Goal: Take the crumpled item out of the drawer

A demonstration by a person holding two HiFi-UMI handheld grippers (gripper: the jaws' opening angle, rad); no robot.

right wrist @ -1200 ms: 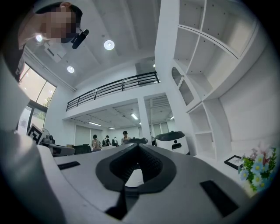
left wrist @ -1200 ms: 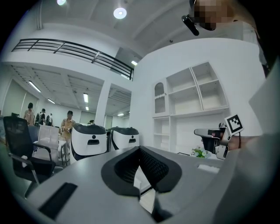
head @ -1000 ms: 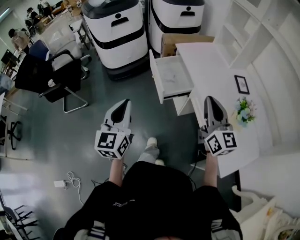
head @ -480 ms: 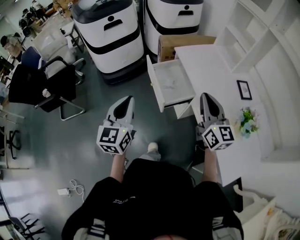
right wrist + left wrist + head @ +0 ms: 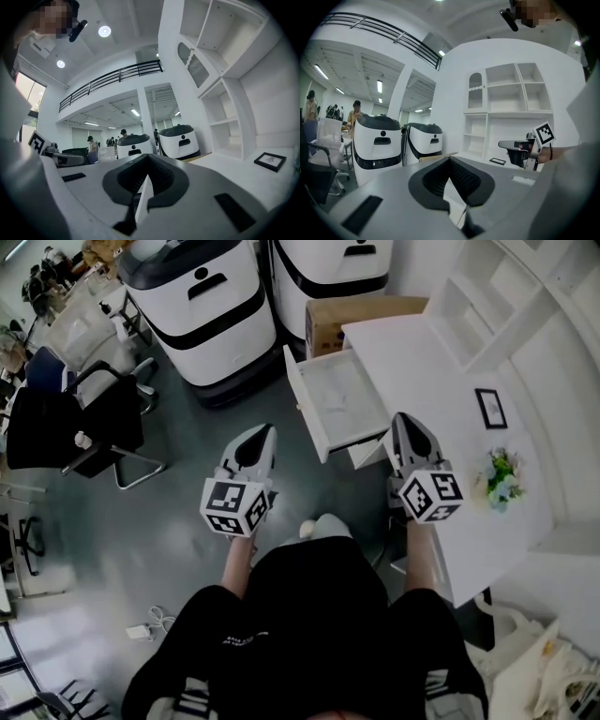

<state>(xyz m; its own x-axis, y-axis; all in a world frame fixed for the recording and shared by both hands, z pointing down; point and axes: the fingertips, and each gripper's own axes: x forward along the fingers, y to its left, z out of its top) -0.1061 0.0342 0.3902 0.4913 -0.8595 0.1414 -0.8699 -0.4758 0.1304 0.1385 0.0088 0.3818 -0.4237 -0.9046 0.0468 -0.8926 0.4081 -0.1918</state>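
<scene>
Not started: drawer (image 5: 304,401) open at 12 o'clock, crumpled item unseen.
Left gripper (image 5: 266,431), right gripper (image 5: 402,419): fingers closed, empty.

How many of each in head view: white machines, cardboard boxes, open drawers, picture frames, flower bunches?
white machines: 2
cardboard box: 1
open drawer: 1
picture frame: 1
flower bunch: 1
Total: 6

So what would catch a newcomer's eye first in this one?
The pulled-out white drawer jutting from the white desk stands out, top centre in the head view. Just below it, the left tool and right tool are held out side by side, both shut and empty. Two large white-and-black machines stand beyond the drawer, at the top.
</scene>
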